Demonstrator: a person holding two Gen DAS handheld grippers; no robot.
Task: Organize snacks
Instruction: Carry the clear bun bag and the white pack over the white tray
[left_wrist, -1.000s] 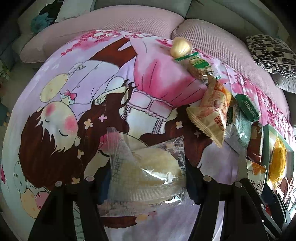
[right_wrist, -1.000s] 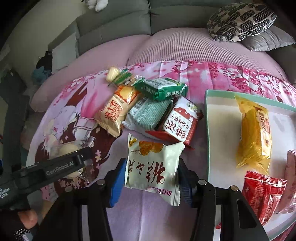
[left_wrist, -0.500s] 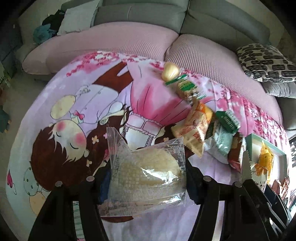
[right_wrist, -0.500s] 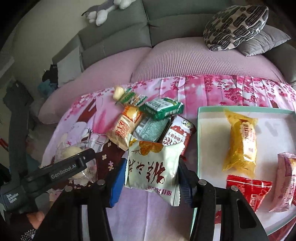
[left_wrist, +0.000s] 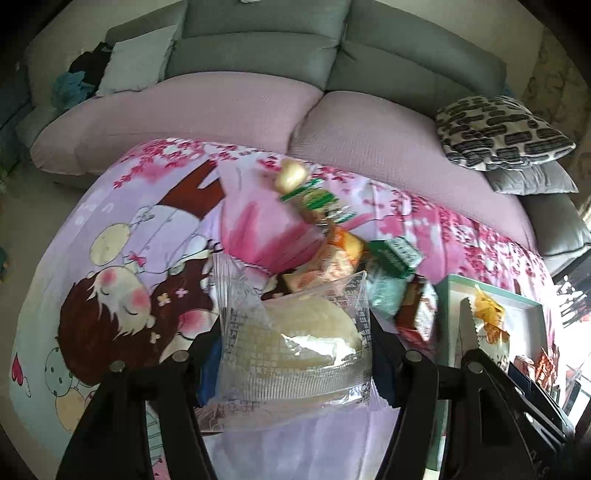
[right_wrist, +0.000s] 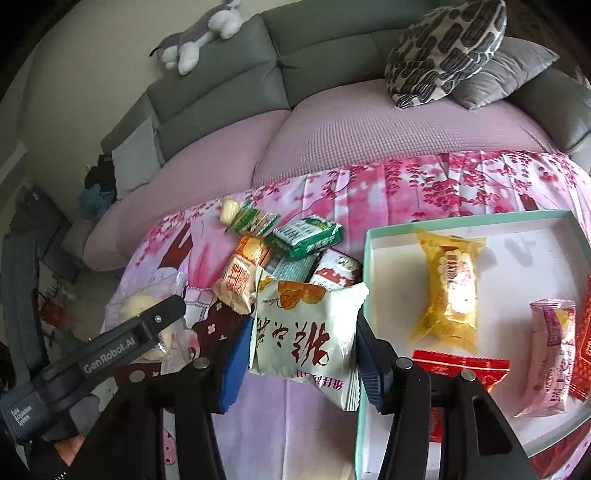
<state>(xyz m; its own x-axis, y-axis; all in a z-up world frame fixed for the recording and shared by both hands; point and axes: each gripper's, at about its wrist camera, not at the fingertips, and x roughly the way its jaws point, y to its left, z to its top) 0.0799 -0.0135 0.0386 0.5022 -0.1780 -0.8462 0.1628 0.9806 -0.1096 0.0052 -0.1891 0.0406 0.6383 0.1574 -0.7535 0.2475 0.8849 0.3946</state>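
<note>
Nearest the cameras, the left gripper (left_wrist: 295, 354) has its jaws clamped on a clear-wrapped bun (left_wrist: 299, 339), and the right gripper (right_wrist: 303, 354) grips a white snack packet (right_wrist: 306, 332), both held above the cartoon-print cloth (left_wrist: 122, 236). Step in hand appears to be carrying both to the tray (right_wrist: 517, 254), just right of the loose snack pile (right_wrist: 280, 247). Next move calls for swinging right over the rim, then releasing clear of the yellow packet (right_wrist: 448, 291).

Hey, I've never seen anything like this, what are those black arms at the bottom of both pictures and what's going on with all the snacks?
Those are two hand-held grasping tools, each with a camera looking along its fingers; one picture comes from each. The left tool grips a clear-wrapped pale bun. The right tool grips a white snack packet. A pile of wrapped snacks lies on a cartoon-print cloth. Beside it, a teal-rimmed tray holds a yellow packet and others.
</note>
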